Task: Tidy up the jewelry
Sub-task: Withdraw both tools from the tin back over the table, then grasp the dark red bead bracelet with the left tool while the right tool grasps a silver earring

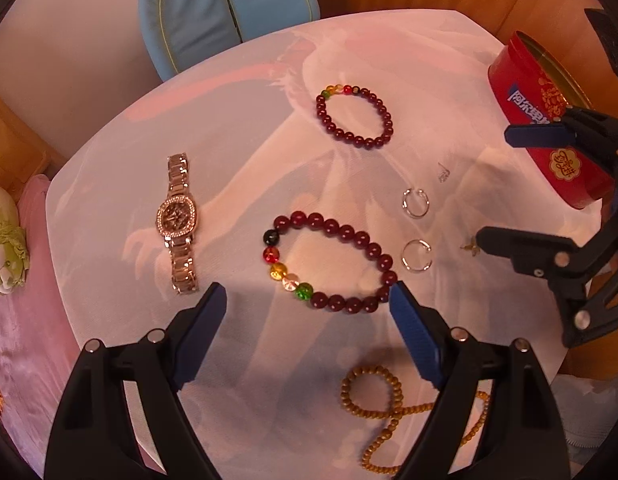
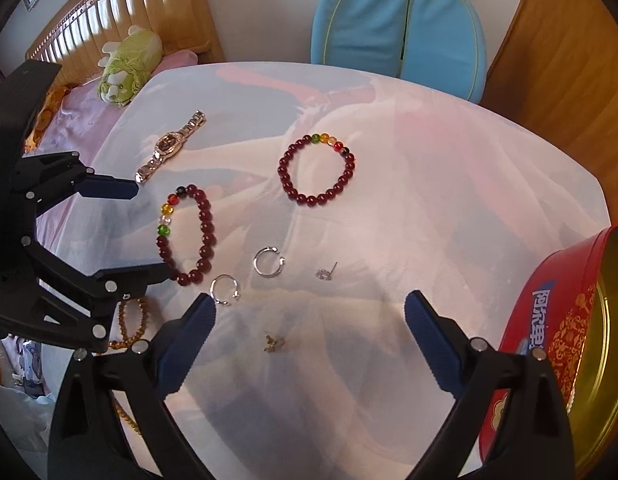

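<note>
Jewelry lies on a white cloth. A big dark-red bead bracelet (image 1: 329,262) (image 2: 187,232) sits just ahead of my open, empty left gripper (image 1: 307,300) (image 2: 149,232). A smaller red bracelet (image 1: 355,116) (image 2: 317,170) lies farther back. A rose-gold watch (image 1: 179,222) (image 2: 171,146) is at the left. Two silver rings (image 1: 416,203) (image 1: 417,255) (image 2: 269,262) (image 2: 225,289), a small stud earring (image 1: 443,172) (image 2: 325,273) and a small gold earring (image 1: 471,246) (image 2: 274,342) lie by my open, empty right gripper (image 2: 309,312) (image 1: 493,186). A wooden bead string (image 1: 393,408) (image 2: 131,322) lies near me.
A red round tin (image 1: 549,120) (image 2: 557,352) stands open at the right edge of the table. A blue chair (image 2: 401,28) (image 1: 225,8) is behind the table. A bed with a plush toy (image 2: 125,64) is at the left.
</note>
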Action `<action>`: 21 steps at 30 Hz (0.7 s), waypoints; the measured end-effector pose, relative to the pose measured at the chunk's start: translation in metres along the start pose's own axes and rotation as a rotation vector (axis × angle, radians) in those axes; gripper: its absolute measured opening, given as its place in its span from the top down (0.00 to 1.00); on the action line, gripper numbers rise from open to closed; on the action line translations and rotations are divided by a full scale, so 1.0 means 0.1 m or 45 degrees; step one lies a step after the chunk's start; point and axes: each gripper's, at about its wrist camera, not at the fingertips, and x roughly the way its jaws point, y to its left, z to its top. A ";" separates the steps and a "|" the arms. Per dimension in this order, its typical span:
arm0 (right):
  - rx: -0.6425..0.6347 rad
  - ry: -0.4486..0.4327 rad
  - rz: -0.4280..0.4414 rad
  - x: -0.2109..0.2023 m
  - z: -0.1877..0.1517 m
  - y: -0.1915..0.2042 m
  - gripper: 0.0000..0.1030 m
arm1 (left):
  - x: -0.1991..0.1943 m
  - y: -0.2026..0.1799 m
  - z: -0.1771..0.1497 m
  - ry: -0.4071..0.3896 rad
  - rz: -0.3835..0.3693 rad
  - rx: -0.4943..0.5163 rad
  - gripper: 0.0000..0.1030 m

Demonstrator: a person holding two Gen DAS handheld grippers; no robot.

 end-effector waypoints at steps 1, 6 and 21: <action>-0.002 0.000 -0.008 0.04 0.00 -0.01 0.07 | 0.02 0.00 0.01 0.000 0.000 0.000 0.21; -0.009 0.014 -0.032 0.22 0.01 -0.07 0.26 | 0.10 0.02 0.08 -0.007 0.016 0.017 0.21; -0.004 0.000 -0.006 0.30 0.03 -0.06 0.89 | 0.11 -0.05 0.13 -0.042 0.025 0.052 0.91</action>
